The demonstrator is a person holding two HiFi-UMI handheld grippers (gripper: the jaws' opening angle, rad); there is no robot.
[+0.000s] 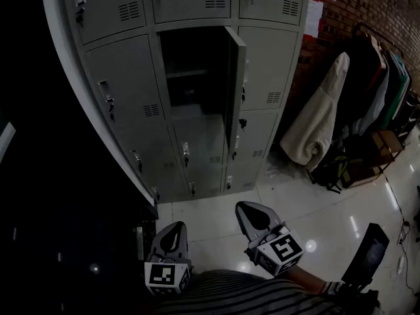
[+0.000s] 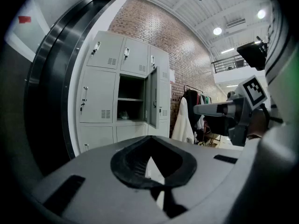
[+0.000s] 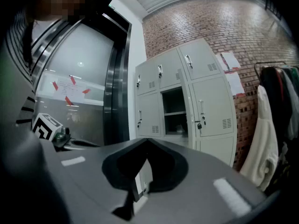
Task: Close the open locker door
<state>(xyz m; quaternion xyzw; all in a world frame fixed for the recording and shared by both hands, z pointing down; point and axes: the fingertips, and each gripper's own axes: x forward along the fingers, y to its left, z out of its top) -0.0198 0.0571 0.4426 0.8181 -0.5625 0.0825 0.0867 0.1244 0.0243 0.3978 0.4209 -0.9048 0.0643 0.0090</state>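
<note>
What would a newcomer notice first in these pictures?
One door stands open in the middle of the grey lockers, showing a dark shelf inside. A pale coat hangs to their right by the brick wall. The left gripper and right gripper sit low, jaws together.

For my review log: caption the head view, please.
Left gripper and right gripper, both shut, low before grey lockers; one door stands open.

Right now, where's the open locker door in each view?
Head view: open locker door upper centre, swung out from the lockers.
Left gripper view: door at centre.
Right gripper view: door nearly edge-on, right of centre.
Shared landmark: pale coat hanging right of the lockers.
</note>
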